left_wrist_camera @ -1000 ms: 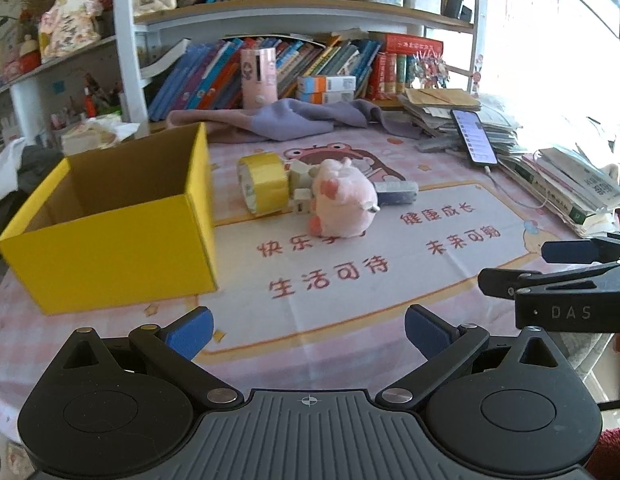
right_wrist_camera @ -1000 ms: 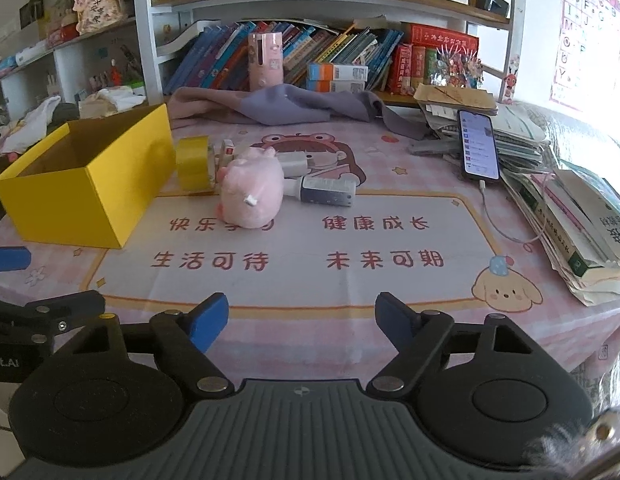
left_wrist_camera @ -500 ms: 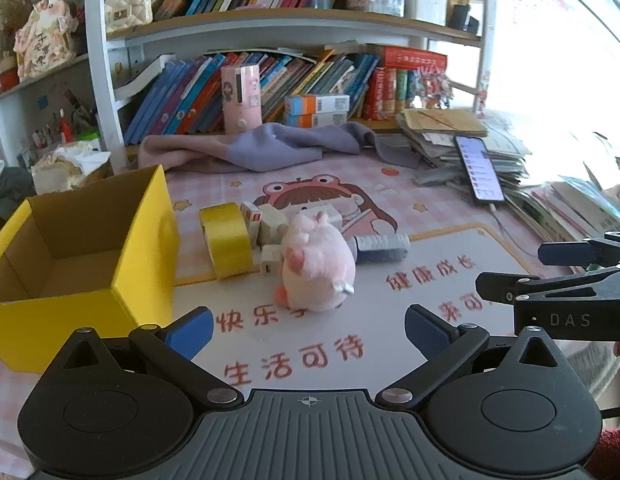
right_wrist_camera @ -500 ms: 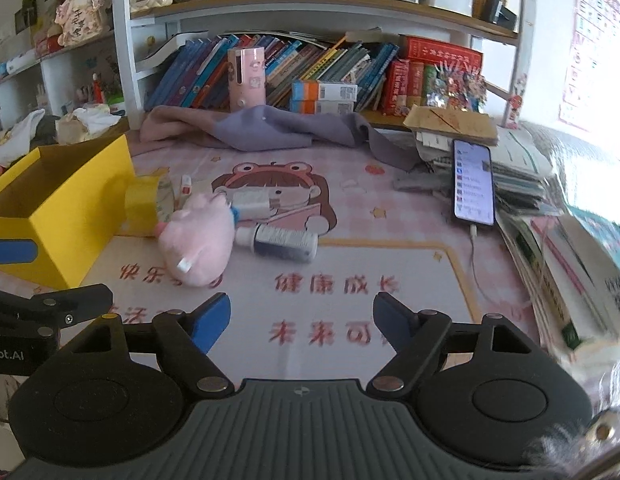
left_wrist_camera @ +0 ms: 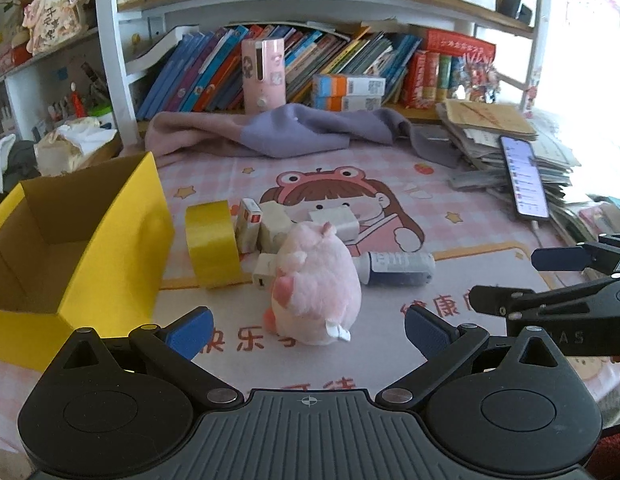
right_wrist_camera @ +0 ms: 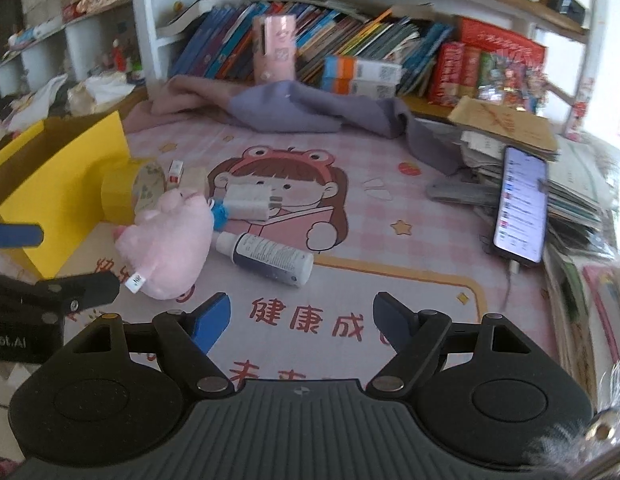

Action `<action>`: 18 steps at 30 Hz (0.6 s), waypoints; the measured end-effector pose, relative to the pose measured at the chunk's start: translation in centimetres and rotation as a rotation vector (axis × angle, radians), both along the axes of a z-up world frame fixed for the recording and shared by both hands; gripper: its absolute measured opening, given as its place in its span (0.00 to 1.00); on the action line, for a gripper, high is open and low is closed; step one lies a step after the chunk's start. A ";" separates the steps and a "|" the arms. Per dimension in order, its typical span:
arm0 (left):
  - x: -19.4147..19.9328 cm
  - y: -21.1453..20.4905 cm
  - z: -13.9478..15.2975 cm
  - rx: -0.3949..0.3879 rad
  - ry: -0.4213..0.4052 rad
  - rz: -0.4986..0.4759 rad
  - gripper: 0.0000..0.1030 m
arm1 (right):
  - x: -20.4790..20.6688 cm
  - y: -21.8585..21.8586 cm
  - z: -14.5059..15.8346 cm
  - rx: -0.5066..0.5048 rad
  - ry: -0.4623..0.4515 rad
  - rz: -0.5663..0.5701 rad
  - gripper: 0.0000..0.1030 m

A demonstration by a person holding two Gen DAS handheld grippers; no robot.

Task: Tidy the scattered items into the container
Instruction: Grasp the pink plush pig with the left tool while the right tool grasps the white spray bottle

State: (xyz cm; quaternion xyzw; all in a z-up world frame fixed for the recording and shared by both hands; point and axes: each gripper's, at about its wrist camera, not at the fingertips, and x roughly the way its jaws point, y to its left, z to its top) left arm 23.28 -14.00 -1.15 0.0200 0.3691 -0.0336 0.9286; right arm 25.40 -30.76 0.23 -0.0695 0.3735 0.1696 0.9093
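Observation:
An empty yellow cardboard box (left_wrist_camera: pixel 70 240) (right_wrist_camera: pixel 66 184) stands open at the left of the pink mat. Beside it lie a yellow tape roll (left_wrist_camera: pixel 212 246) (right_wrist_camera: pixel 130 190), small white boxes (left_wrist_camera: pixel 250 228), a white charger (right_wrist_camera: pixel 248 202), a pink plush pig (left_wrist_camera: pixel 313 284) (right_wrist_camera: pixel 170 240) and a dark bottle with a white cap (left_wrist_camera: pixel 397 268) (right_wrist_camera: pixel 270 258). My left gripper (left_wrist_camera: pixel 308 330) is open just short of the plush, nothing between its fingers. My right gripper (right_wrist_camera: pixel 302 318) is open a little nearer than the bottle, empty.
A purple cloth (left_wrist_camera: pixel 294 132) lies at the back below a shelf of books (left_wrist_camera: pixel 310 64). A lit phone (left_wrist_camera: pixel 523 178) (right_wrist_camera: pixel 519 208) rests on stacked papers and books at the right, its cable trailing onto the mat. Tissues and clutter sit behind the box.
Both grippers have moved forward over the mat toward the pile of items, which now looks larger and closer. Both stay open and empty.

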 end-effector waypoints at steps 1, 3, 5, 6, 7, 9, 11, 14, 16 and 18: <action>0.4 -0.2 -0.1 0.011 0.005 0.004 0.99 | 0.6 0.0 -0.3 -0.008 0.002 0.024 0.76; 1.3 -0.5 -0.4 0.024 0.024 0.008 0.99 | 1.6 -0.1 -0.8 -0.025 -0.009 0.074 0.76; 2.2 -0.8 -0.6 0.028 0.046 0.009 0.99 | 2.5 0.0 -1.2 -0.034 -0.018 0.117 0.76; 2.6 -1.0 -0.8 0.031 0.056 0.008 0.99 | 2.9 0.1 -1.4 -0.034 -0.020 0.140 0.75; 3.0 -1.1 -0.9 0.035 0.063 0.006 0.99 | 3.4 0.2 -1.6 -0.036 -0.022 0.166 0.74; 3.6 -1.4 -1.3 0.047 0.071 -0.008 0.99 | 4.5 0.6 -2.1 -0.045 -0.020 0.227 0.71; 4.3 -1.8 -1.7 0.068 0.081 -0.025 0.99 | 5.7 1.3 -2.8 -0.062 -0.018 0.292 0.66; 5.4 -2.2 -2.3 0.103 0.102 -0.037 0.99 | 7.5 2.4 -3.9 -0.094 -0.005 0.371 0.57; 6.2 -2.2 -2.8 0.119 0.115 -0.035 0.98 | 8.7 3.0 -4.6 -0.109 0.012 0.410 0.51; 7.0 -2.1 -3.2 0.126 0.133 -0.033 0.96 | 9.9 3.4 -5.1 -0.114 0.032 0.439 0.51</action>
